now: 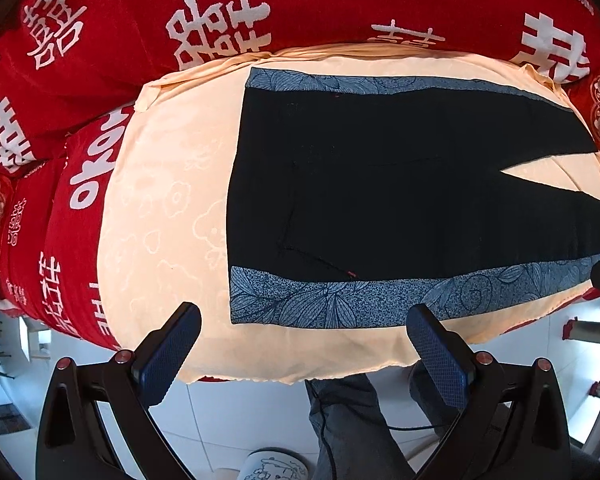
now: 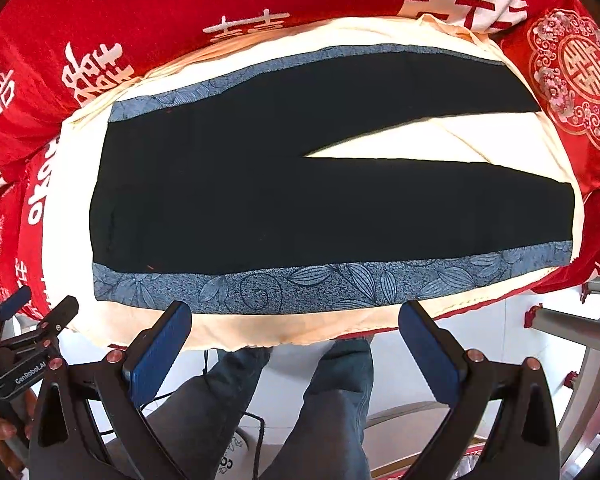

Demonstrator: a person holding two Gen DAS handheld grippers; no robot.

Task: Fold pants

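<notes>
**Pants lie flat and crosswise ahead of two open grippers**

The black fabric pants with blue leaf-patterned side bands (image 2: 260, 200) lie spread flat on a cream embossed cloth (image 1: 160, 200) over a red bedcover with white characters (image 1: 100, 20). Their long axis runs left to right across both views, waistband to the left and the two legs splayed apart to the right. The near patterned band lies just ahead of both grippers, parallel to the cloth's front edge. The left gripper (image 1: 304, 344) hovers with jaws spread wide, holding nothing, nearer the waistband; the right gripper (image 2: 296, 340), likewise wide open and empty, is nearer the legs. No fold looks begun. Bare cloth borders the pants all round, narrowest by the leg hems.
</notes>
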